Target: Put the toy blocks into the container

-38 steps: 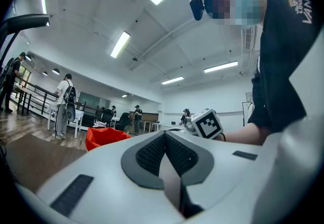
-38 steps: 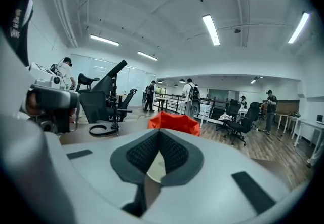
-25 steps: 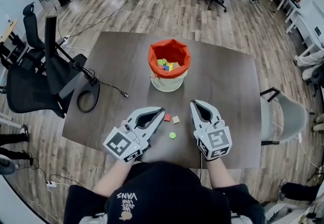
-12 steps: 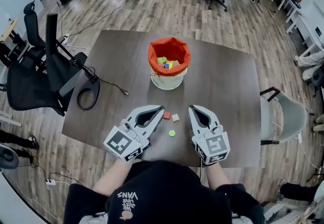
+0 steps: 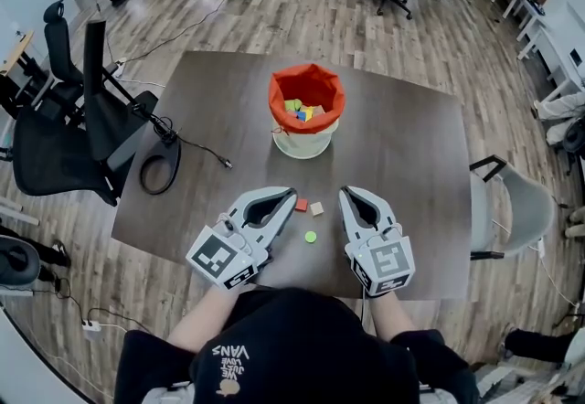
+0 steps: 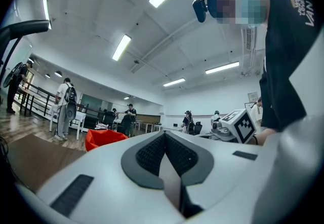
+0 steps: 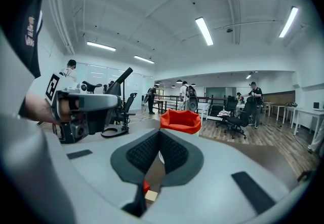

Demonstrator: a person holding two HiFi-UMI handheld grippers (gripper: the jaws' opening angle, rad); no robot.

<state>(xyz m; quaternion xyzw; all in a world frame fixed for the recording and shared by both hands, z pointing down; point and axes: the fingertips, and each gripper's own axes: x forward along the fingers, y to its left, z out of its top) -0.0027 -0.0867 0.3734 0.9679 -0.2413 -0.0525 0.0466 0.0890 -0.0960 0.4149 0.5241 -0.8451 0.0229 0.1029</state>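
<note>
Near the surface's (image 5: 411,146) 6 o'clock edge, left gripper (image 5: 290,195) and right gripper (image 5: 345,194) point level toward 12, both closed and empty, flanking red block (image 5: 301,205), tan block (image 5: 316,208) and green disc (image 5: 311,236). Well beyond at 12 o'clock stands the container (image 5: 302,148); black cable (image 5: 166,137) lies at 9.

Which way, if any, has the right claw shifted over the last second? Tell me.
Yes, slightly. The grey right claw, shut, has drawn back toward the person, its tips nearer level with the small tan toy cube.
</note>
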